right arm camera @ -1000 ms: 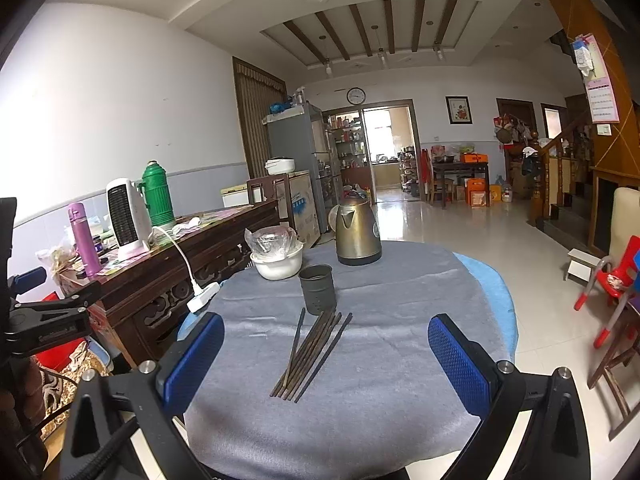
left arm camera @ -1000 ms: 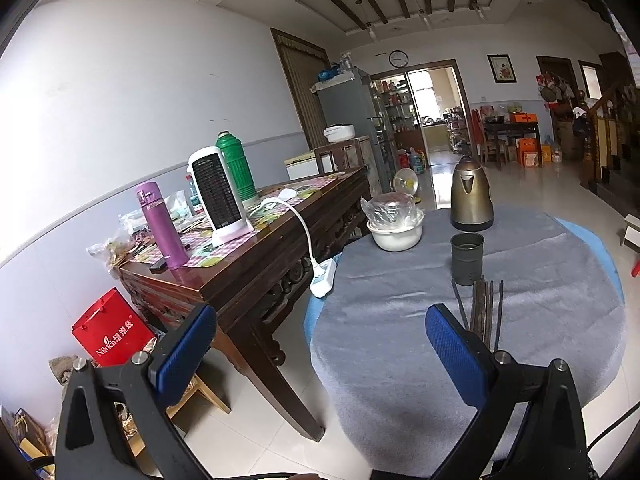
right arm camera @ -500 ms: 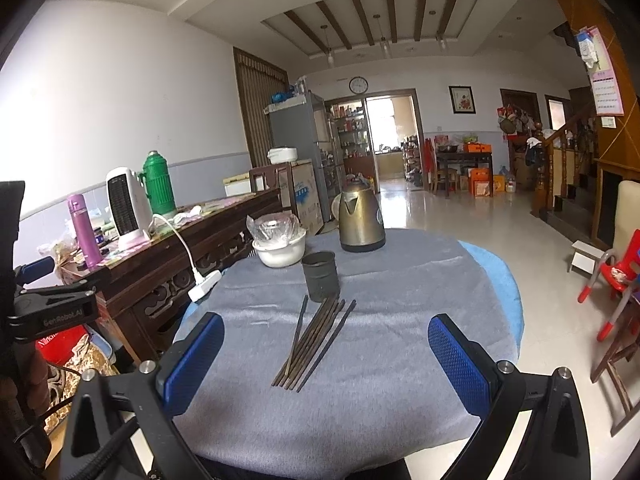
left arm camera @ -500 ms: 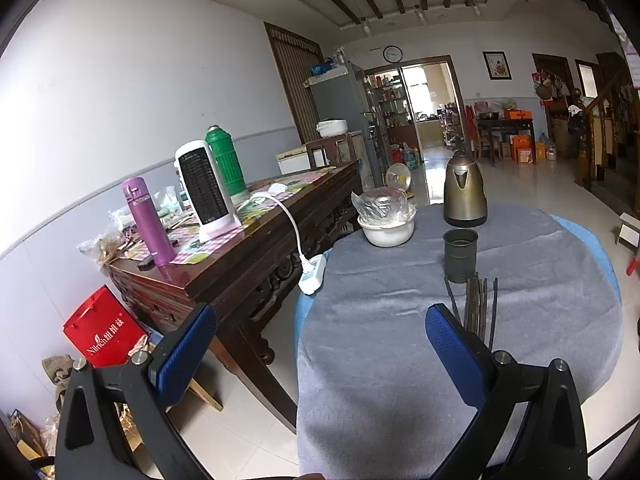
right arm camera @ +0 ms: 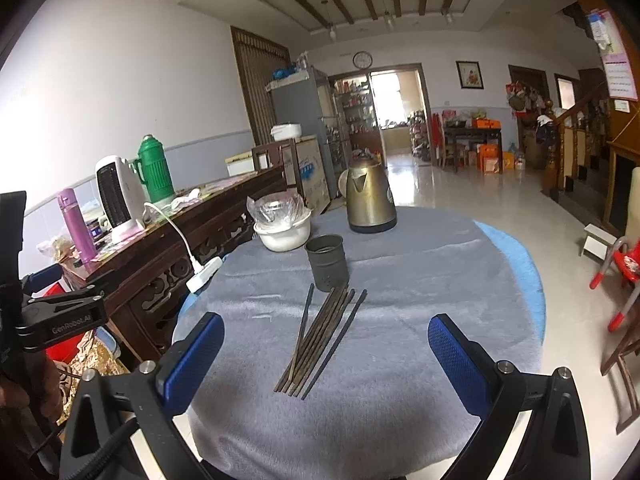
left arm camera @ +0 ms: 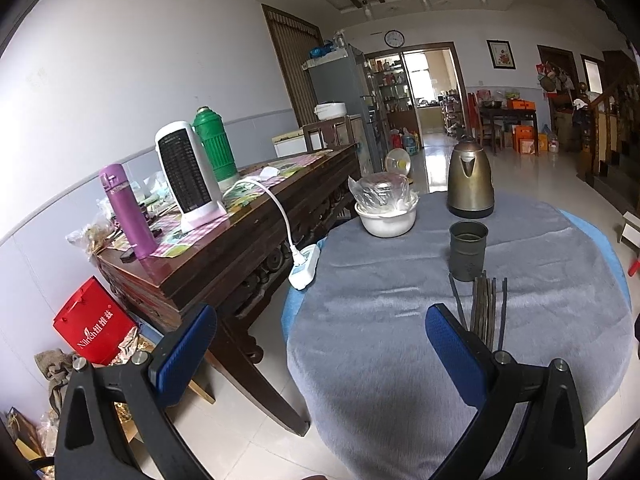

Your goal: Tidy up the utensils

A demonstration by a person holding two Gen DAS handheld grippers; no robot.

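Chopsticks partly behind left claw

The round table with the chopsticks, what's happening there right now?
Nothing has been picked up yet. A person holds a claw in each hand, and both the left claw and right claw are open and empty, hovering at the near edge of the table. A bundle of dark chopsticks lies loose on the grey cloth, just in front of an upright dark holder cup. Behind it stand a white bowl and a kettle. The sorting looks about to start.
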